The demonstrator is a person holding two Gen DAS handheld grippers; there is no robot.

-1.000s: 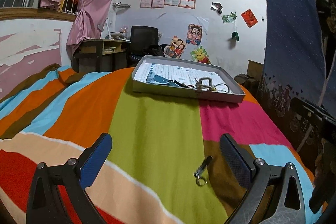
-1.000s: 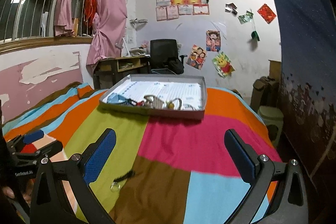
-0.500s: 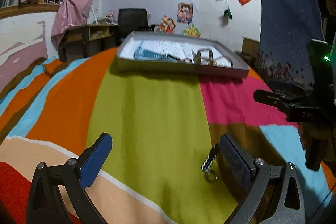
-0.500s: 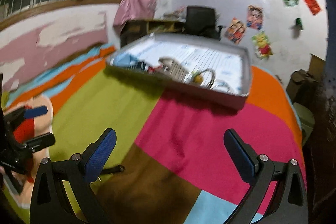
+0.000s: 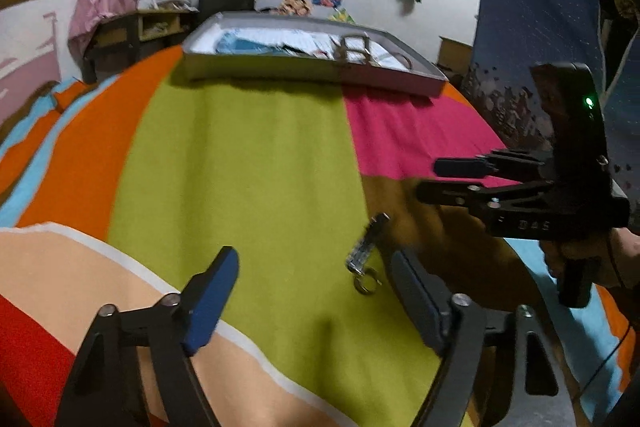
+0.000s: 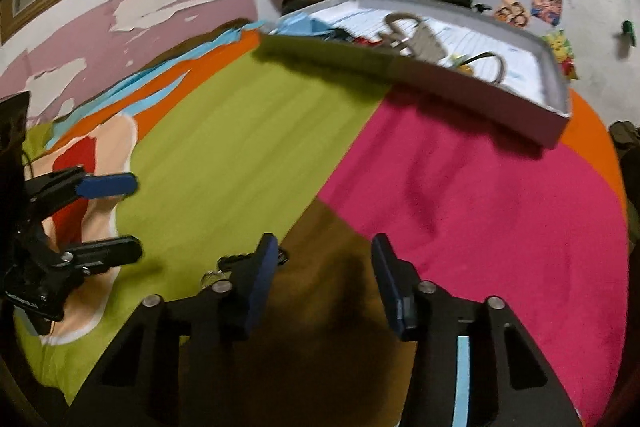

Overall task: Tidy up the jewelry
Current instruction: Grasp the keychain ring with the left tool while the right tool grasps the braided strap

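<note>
Lying on striped woven bedspread (image 5: 248, 155): slim metal ringed charm (image 5: 366, 251).

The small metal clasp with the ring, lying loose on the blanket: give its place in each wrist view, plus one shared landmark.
Left wrist view: the clasp lies on the green stripe at lower centre-right, just left of the left gripper's right finger.
Right wrist view: the clasp is lower left of centre, mostly hidden behind the right gripper's left finger.
Shared landmark: the grey tray further up the bed.
</note>
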